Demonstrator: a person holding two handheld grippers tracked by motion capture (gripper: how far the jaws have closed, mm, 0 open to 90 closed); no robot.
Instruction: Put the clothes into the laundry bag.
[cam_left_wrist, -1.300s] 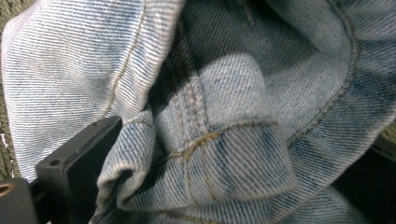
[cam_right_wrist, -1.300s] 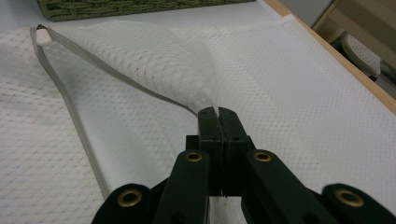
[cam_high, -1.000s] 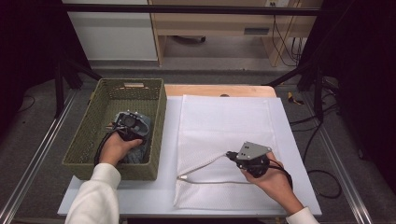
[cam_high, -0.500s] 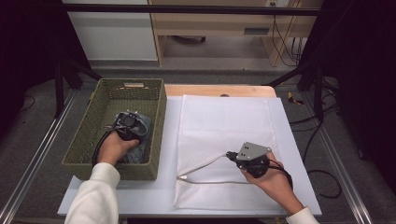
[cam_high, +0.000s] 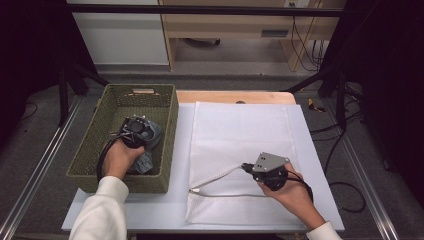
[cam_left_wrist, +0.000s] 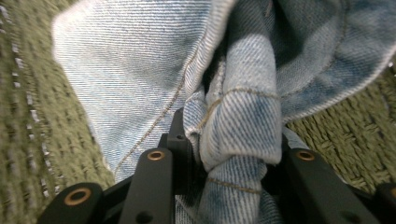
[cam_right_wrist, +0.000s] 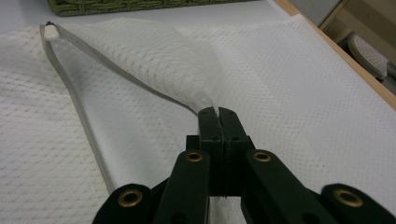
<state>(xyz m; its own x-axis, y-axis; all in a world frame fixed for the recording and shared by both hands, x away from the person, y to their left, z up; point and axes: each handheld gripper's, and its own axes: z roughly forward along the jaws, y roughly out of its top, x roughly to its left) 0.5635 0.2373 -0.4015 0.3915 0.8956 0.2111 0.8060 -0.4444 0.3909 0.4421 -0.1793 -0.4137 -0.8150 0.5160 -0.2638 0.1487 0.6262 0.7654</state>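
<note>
Your left gripper's (cam_high: 136, 131) fingers (cam_left_wrist: 154, 186) have just been closing, and in the left gripper view a bunched fold of the denim garment (cam_left_wrist: 243, 116) sits squeezed between them, so they are grasping the cloth. Your right gripper's (cam_high: 246, 167) fingers (cam_right_wrist: 211, 128) are clenched tight on the raised edge of the white mesh bag (cam_high: 240, 150), with the netting pinched flat between the two black tips.

The surface (cam_high: 150, 210) is a white board lying over a wooden top whose far edge shows beyond it. The mesh bag lies spread flat over the middle and right of the surface, reaching from the far edge nearly to the near one. Its upper layer is lifted at the open edge where your right gripper holds it, and in the right gripper view the grey zipper band (cam_right_wrist: 77, 107) runs along that opening towards a small white end piece.

The woven green basket (cam_high: 100, 150) stands at the left of the surface, just beside the bag's left edge. The denim garment lies crumpled on the bottom of the basket, towards its near right side, under your left hand (cam_high: 119, 159), which reaches down inside the basket. Your right hand (cam_high: 292, 192) rests low over the near right part of the bag.
</note>
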